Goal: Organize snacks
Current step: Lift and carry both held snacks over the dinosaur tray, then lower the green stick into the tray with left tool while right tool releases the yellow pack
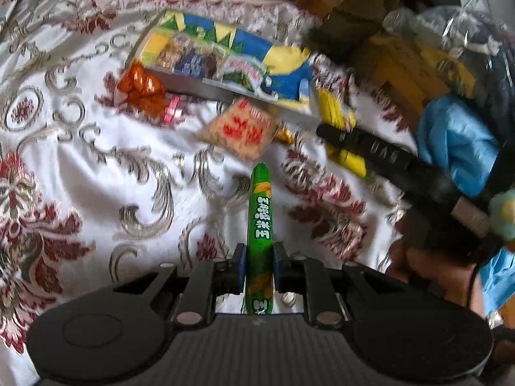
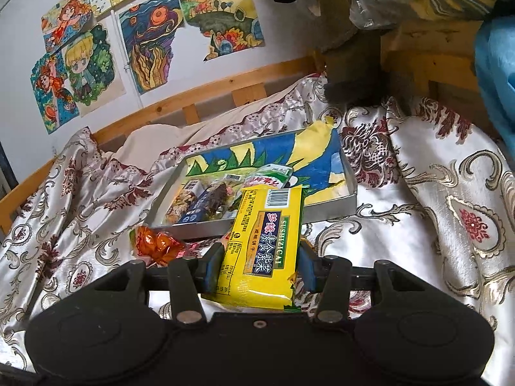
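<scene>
Both tongs loaded: left gripper (image 1: 260, 271) clamps a green corn sausage stick (image 1: 260, 222), right gripper (image 2: 259, 268) squeezes a yellow cracker pack (image 2: 265, 244), short of the tray (image 2: 322, 214). A few snacks are in; the orange packet (image 2: 157, 244) waits on the bedspread (image 2: 434, 212). Only the left view shows the tan packet (image 1: 241, 127).

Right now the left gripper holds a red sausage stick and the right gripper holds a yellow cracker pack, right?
Not quite. The sausage stick in the left gripper is green, not red, as the left wrist view shows. The right gripper does hold the yellow cracker pack.
</scene>
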Tool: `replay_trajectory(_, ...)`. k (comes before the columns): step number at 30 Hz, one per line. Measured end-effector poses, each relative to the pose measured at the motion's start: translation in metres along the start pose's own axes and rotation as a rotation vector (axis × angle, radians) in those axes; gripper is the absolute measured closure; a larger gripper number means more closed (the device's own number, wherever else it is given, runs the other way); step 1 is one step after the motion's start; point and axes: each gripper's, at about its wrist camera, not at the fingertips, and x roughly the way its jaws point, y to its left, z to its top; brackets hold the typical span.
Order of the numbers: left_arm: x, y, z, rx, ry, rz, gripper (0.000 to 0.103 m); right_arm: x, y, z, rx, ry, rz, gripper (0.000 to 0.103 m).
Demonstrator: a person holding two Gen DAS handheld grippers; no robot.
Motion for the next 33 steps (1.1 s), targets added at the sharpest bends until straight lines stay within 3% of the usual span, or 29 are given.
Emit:
replay_trajectory(9, 0.009, -0.014, 0.065, 0.036, -0.137, 0.056, 0.086, 0.014, 0.0, 0.015, -0.035, -0.046, -0.012, 0.053)
replay_trajectory(18, 0.058, -0.014, 0.162, 0.056, -0.24, 0.066, 0.086, 0.075, -0.004, 0.046, -0.105, -0.118, -0.032, 0.053)
replay_trajectory(25, 0.116, -0.006, 0.203, 0.037, -0.23, 0.068, 0.086, 0.134, -0.024, 0.063, -0.075, -0.116, -0.049, 0.053)
replay_trajectory(33, 0.17, 0.001, 0.218, 0.006, -0.173, 0.086, 0.086, 0.185, -0.042, 0.066, -0.042, -0.059, -0.063, 0.052)
